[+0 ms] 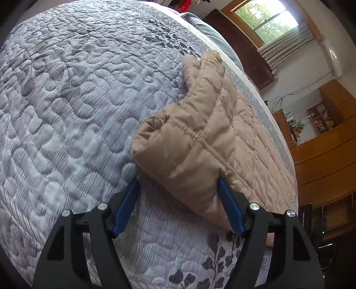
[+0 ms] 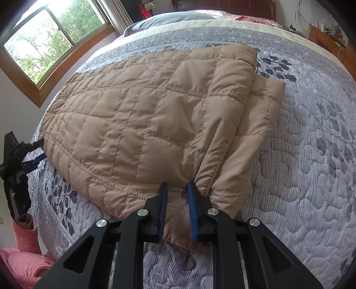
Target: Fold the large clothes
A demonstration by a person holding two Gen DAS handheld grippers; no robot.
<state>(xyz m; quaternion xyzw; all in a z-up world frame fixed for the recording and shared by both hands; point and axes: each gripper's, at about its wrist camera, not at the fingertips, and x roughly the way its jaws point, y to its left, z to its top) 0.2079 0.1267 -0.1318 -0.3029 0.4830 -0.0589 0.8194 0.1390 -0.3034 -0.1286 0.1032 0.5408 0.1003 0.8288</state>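
A tan quilted jacket lies folded on the grey patterned bed quilt. My right gripper is shut on the jacket's near edge, and fabric bunches between its blue pads. In the left wrist view the jacket shows a rolled, puffy end. My left gripper stands open around that end. Its right finger touches the fabric and its left finger is clear of it. The right wrist view shows the left gripper at the jacket's far left edge.
The bed's quilt fills most of both views. A grey pillow lies at the bed's head. A window is on the left. Wooden cabinets stand beside the bed. Pink cloth sits on the floor.
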